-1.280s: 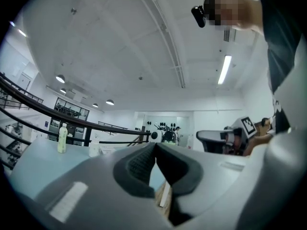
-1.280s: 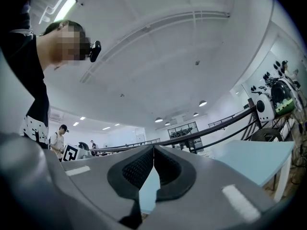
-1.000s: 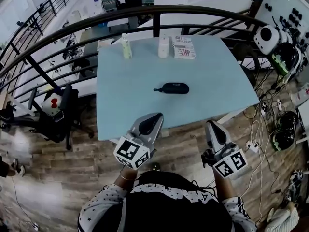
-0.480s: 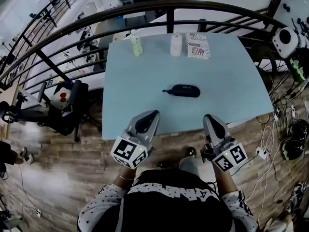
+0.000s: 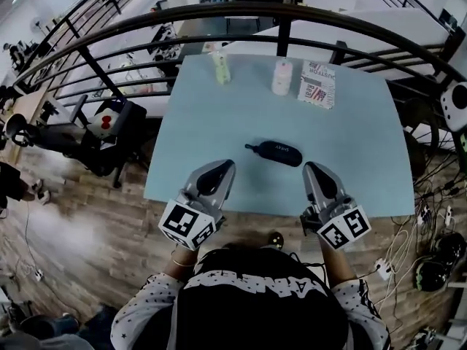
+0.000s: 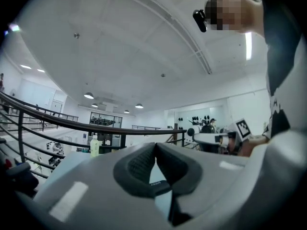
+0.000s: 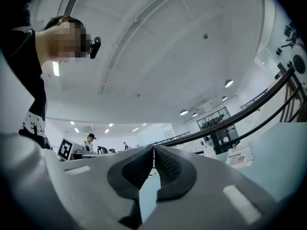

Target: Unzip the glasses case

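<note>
A black zipped glasses case [image 5: 279,152] lies near the middle of the light blue table [image 5: 211,130], its zip pull pointing left. My left gripper [image 5: 226,165] hovers at the table's near edge, left of the case, jaws shut and empty. My right gripper [image 5: 310,168] is level with it, just right of and nearer than the case, also shut on nothing. The left gripper view shows pads [image 6: 144,164] pressed together; the right gripper view shows the same pads [image 7: 164,166] closed. The case is hidden in both gripper views.
At the table's far edge stand a green bottle [image 5: 221,68], a white bottle [image 5: 282,76] and a printed box [image 5: 317,84]. A dark curved railing [image 5: 241,17] runs behind the table. Office chairs [image 5: 102,126] stand left; cables [image 5: 423,224] lie on the wood floor at right.
Both grippers have moved forward toward the table, and their tips now reach over its near edge beside the case. Both stay shut.
</note>
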Demonstrator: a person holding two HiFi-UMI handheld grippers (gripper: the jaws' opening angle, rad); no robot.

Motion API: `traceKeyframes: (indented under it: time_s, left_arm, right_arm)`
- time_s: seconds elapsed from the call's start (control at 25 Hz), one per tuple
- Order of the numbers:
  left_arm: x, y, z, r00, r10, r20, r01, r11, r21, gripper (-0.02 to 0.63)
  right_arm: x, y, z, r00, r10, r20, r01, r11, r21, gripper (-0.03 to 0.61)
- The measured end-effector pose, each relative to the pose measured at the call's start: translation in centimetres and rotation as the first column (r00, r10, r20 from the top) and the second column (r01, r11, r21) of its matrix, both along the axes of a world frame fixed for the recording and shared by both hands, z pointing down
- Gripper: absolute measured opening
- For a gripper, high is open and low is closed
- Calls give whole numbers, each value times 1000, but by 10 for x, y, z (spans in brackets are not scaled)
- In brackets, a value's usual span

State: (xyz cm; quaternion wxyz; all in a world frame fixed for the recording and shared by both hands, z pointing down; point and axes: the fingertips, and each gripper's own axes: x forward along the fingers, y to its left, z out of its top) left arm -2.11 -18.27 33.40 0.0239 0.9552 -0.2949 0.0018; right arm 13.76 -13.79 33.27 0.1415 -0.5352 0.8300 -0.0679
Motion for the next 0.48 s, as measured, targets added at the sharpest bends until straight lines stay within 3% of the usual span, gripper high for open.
traceKeyframes:
  time_s: [0.24, 0.48]
  left_arm:
    - [0, -6, -1, 991, -134, 14, 134, 991, -2, 0]
    - [-5, -6, 13, 964, -267, 8, 267, 963, -29, 0]
  right_arm:
    - [9, -33, 11, 991, -131, -40, 130, 991, -20, -1]
    - [14, -58, 43, 967, -239, -92, 231, 969, -88, 14]
